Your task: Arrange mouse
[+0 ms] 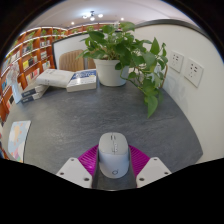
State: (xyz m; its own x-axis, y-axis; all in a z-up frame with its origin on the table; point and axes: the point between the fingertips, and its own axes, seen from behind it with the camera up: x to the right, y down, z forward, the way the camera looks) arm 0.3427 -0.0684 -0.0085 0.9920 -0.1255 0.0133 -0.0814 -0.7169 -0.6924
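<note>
A pale grey, smooth plastic computer mouse (113,156) sits between the two fingers of the hand-held gripper (113,168), its tail toward the camera and its nose pointing ahead over a round grey table (60,125). The magenta pads (90,157) flank the mouse's sides closely, and the jaws appear pressed against it, pinching it across its width; whether the mouse is lifted or resting on the tabletop cannot be told.

By its look the mouse is light, rigid and hard-shelled, with a slick, rounded back that could slide out of a loose hold. The flatter side walls near its middle seem the safest place to grip, as the fingers do here; squeezing toward the tapered tail would likely let it squirt forward. It is not fragile in the way glass is, but a drop on the hard table could mark it or jar the buttons and scroll wheel.

A small dark mark shows on the mouse's rear end, too small to read as a logo or word. No other writing is legible.

Well beyond the fingers stands a green leafy plant in a white pot (111,72), trailing stems toward a white wall with sockets (186,68). Beyond and to the left of the jaws lie stacked books (70,79), with tall bookshelves (30,50) farther off.
</note>
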